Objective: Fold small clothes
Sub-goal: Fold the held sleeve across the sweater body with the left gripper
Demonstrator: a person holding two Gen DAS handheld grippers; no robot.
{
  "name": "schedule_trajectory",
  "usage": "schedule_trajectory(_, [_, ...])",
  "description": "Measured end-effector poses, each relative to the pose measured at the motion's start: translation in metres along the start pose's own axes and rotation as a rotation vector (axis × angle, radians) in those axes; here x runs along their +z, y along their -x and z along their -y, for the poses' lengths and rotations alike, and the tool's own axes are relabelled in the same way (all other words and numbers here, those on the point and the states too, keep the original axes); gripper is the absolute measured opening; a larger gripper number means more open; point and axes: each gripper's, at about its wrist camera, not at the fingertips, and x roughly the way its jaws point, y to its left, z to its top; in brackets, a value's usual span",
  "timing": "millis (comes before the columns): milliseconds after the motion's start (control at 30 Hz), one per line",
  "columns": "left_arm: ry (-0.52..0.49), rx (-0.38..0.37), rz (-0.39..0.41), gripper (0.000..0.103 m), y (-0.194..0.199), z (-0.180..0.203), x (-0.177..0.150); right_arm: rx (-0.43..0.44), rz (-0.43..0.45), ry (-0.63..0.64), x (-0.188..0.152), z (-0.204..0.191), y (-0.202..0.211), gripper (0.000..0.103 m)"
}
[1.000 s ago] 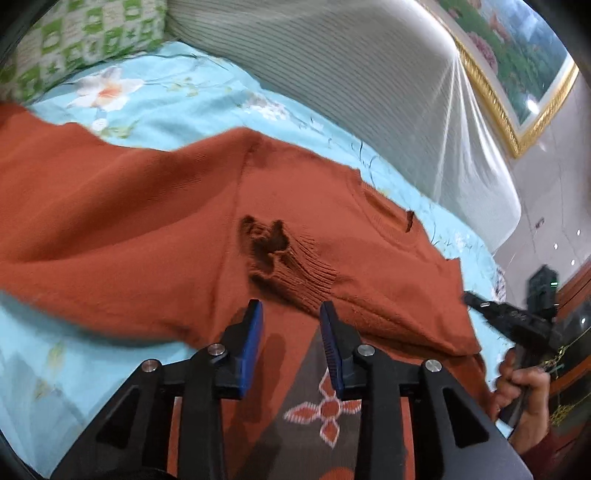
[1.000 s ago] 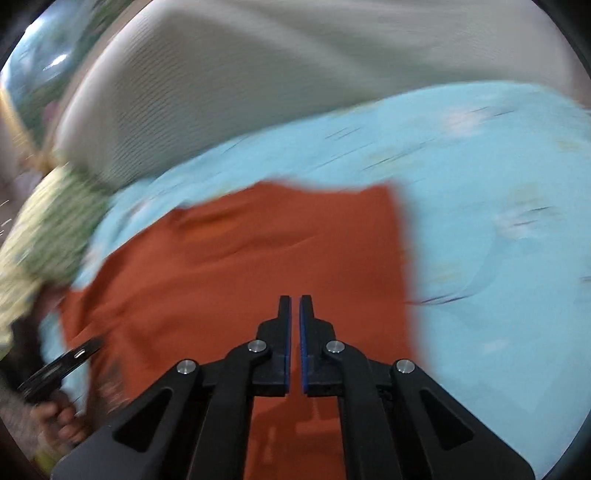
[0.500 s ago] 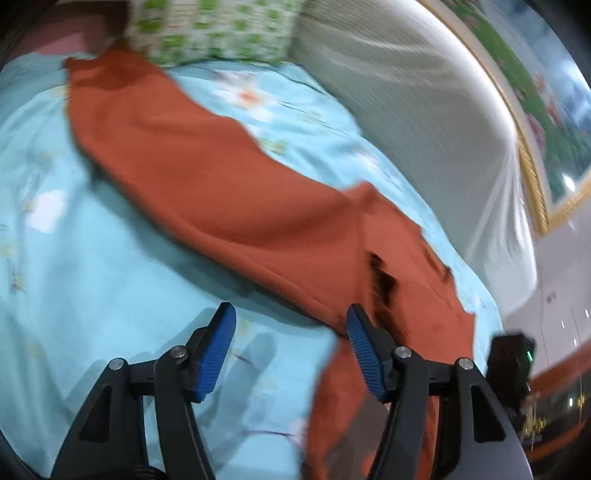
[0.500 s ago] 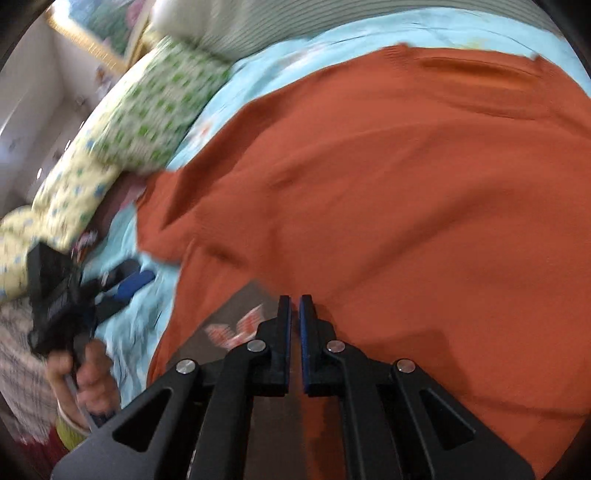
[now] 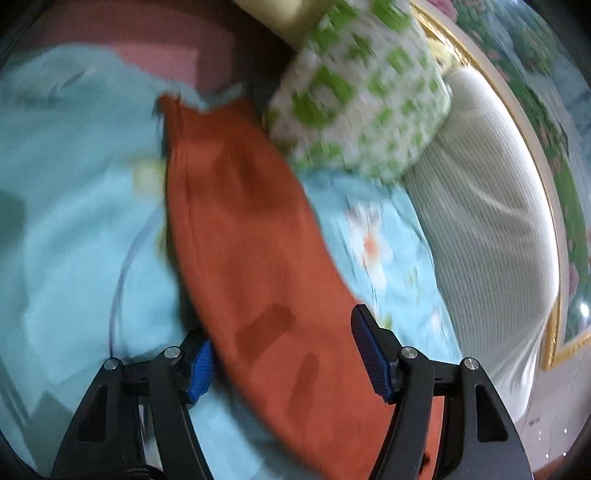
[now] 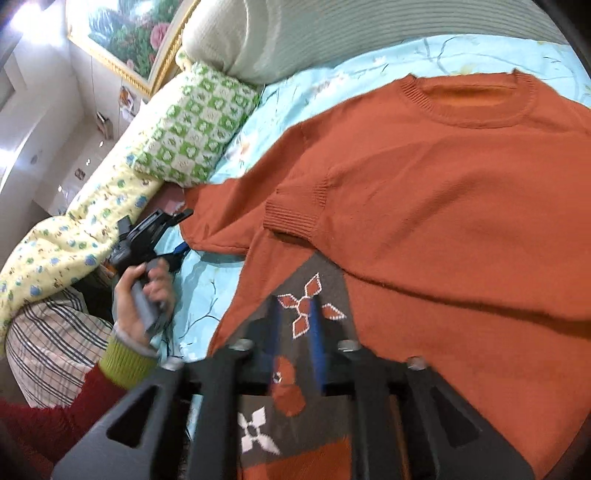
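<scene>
An orange knit sweater (image 6: 443,192) lies on the light blue floral bedsheet (image 6: 207,291), neck hole at the far side. One sleeve is folded across its body, cuff (image 6: 295,214) near the middle. A grey patterned panel (image 6: 306,295) shows at its near hem. The other sleeve (image 5: 236,229) stretches out over the sheet in the left wrist view. My left gripper (image 5: 280,358) is open, its jaws either side of that sleeve, and shows at the sleeve's end in the right wrist view (image 6: 177,232). My right gripper (image 6: 295,332) is open a little above the grey panel, empty.
A green-and-white checked pillow (image 5: 362,96) lies at the sleeve's far end, also in the right wrist view (image 6: 195,129). A white ribbed bolster (image 5: 491,221) runs along the bed's far side under a gold-framed painting (image 6: 125,33). A yellow flowered quilt (image 6: 74,229) lies left.
My left gripper has swung left along the outstretched sleeve and opened wider. My right gripper has opened from shut and drawn back over the grey panel.
</scene>
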Motion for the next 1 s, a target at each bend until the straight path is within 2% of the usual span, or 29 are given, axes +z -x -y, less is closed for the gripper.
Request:
schedule_trajectory(33, [-0.002,0.018,0.022,0.066,-0.002,-0.001,0.007,0.002,0.021,-0.002,-0.001,-0.001,0.005,0.055])
schedule_trajectory(67, [-0.002,0.034,0.05,0.063,-0.005,-0.003,0.015,0.0,0.031,-0.003,-0.002,-0.003,0.006,0.055])
schedule_trajectory(100, [0.0,0.049,0.079,0.056,-0.007,-0.006,0.025,-0.004,0.035,-0.004,-0.003,-0.004,0.009,0.056])
schedule_trajectory(133, [0.0,0.055,0.091,0.043,-0.007,-0.01,0.032,-0.006,0.035,-0.006,-0.004,-0.004,0.011,0.056])
schedule_trajectory(167, [-0.002,0.062,0.09,0.035,-0.009,-0.014,0.037,-0.006,0.036,-0.012,-0.006,-0.003,0.014,0.056])
schedule_trajectory(200, [-0.007,0.075,0.081,0.023,-0.01,-0.014,0.04,-0.008,0.041,-0.018,-0.007,-0.002,0.017,0.056])
schedule_trajectory(233, [-0.018,0.075,0.08,0.017,-0.009,-0.014,0.04,-0.01,0.044,-0.022,-0.009,-0.001,0.019,0.056])
schedule_trajectory(333, [-0.085,0.051,0.109,0.006,0.006,0.0,0.032,-0.02,0.057,-0.041,-0.012,0.005,0.028,0.056])
schedule_trajectory(467, [-0.22,-0.059,0.14,0.004,0.036,0.051,0.009,-0.035,0.133,-0.064,-0.015,0.015,0.052,0.056])
schedule_trajectory(633, [-0.399,-0.307,0.068,0.004,0.064,0.147,-0.055,-0.046,0.239,-0.11,-0.015,0.031,0.086,0.056])
schedule_trajectory(700, [-0.459,-0.405,0.001,0.004,0.063,0.186,-0.094,-0.058,0.281,-0.141,-0.016,0.039,0.101,0.056])
schedule_trajectory(800, [-0.523,-0.505,-0.126,0.004,0.047,0.234,-0.154,-0.074,0.318,-0.183,-0.02,0.054,0.119,0.056])
schedule_trajectory(867, [-0.573,-0.532,-0.191,0.004,0.028,0.262,-0.194,-0.089,0.329,-0.203,-0.024,0.063,0.127,0.056])
schedule_trajectory(1000, [-0.634,-0.541,-0.336,0.004,-0.007,0.289,-0.26,-0.118,0.358,-0.238,-0.032,0.08,0.144,0.056])
